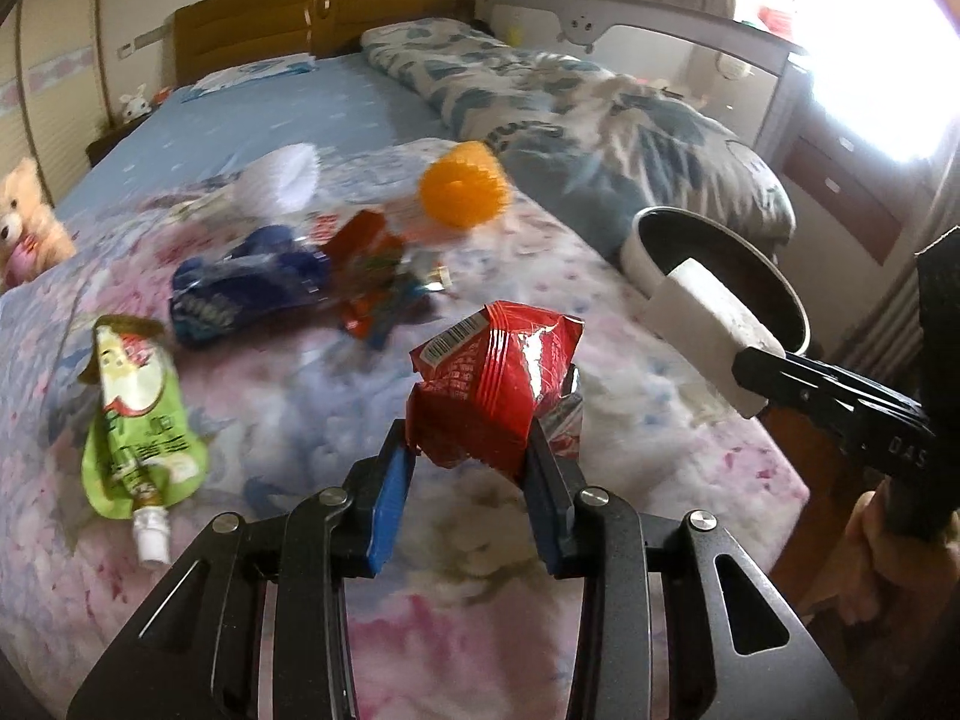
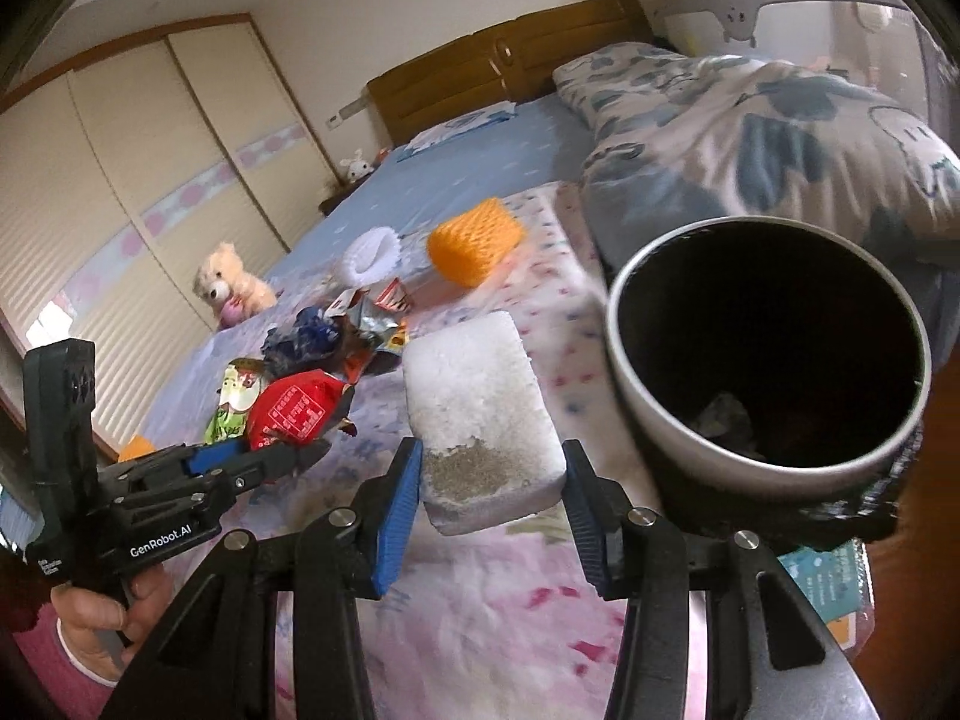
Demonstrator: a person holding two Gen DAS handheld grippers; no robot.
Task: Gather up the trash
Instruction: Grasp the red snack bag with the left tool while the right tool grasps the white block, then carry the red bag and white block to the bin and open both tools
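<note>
Nearest the left camera, left tool (image 1: 471,450) pinches a red wrapper (image 1: 492,384), both blue pads against its sides, wrapper lifted clear of the bed (image 1: 630,516). Right tool (image 2: 492,474) clamps a white foam block (image 2: 480,420) between its pads; block sits up off the quilt, lower face speckled grey. From the left view the same block (image 1: 702,330) sticks out in front of the bin (image 1: 714,276), overlapping its rim. Bin is round, metal-rimmed, dark inside, at the bed's right edge; right view shows its mouth (image 2: 768,348) just right of the block with some crumpled scraps at the bottom. A hand (image 2: 102,618) grips the left tool's handle, pink sleeve below it. Still lying on the quilt: green spout pouch (image 1: 138,408) at left, then a blue wrapper (image 1: 246,285) and a red-orange wrapper (image 1: 372,276) touching each other, further back a white paper cup liner (image 1: 282,177) and an orange foam net (image 1: 465,192). Folded duvet (image 1: 600,120) lies behind the bin. Teddy bear (image 1: 27,222) at the bed's far left edge, wooden headboard (image 1: 324,12) at the back.
</note>
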